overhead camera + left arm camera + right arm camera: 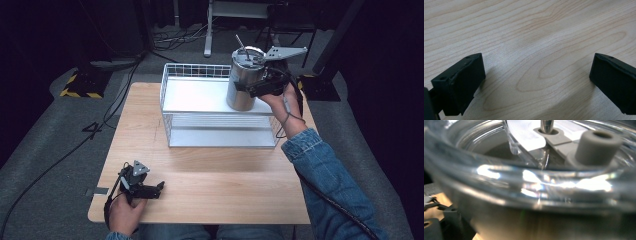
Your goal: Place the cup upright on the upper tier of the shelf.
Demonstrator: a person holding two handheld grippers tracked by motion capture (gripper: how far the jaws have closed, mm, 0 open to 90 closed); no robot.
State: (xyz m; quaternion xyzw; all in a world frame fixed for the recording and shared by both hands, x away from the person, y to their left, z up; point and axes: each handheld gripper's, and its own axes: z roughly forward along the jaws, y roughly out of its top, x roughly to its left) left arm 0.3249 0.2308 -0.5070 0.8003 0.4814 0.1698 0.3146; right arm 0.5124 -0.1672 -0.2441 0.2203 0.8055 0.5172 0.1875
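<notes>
My right gripper [256, 86] is clamped on the side of the steel tumbler [244, 80], holding it upright over the right end of the wire rack's [200, 100] upper shelf. My left gripper [159, 188] rests on the wooden table [225, 185] near its front left corner, jaws spread wide with nothing between them, well apart from the tumbler.

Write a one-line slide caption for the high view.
Right gripper holds a steel tumbler over the white wire rack; left gripper rests open on the wooden table.

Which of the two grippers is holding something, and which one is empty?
The right gripper holds the steel tumbler over the wire rack; the left gripper is open and empty.
</notes>
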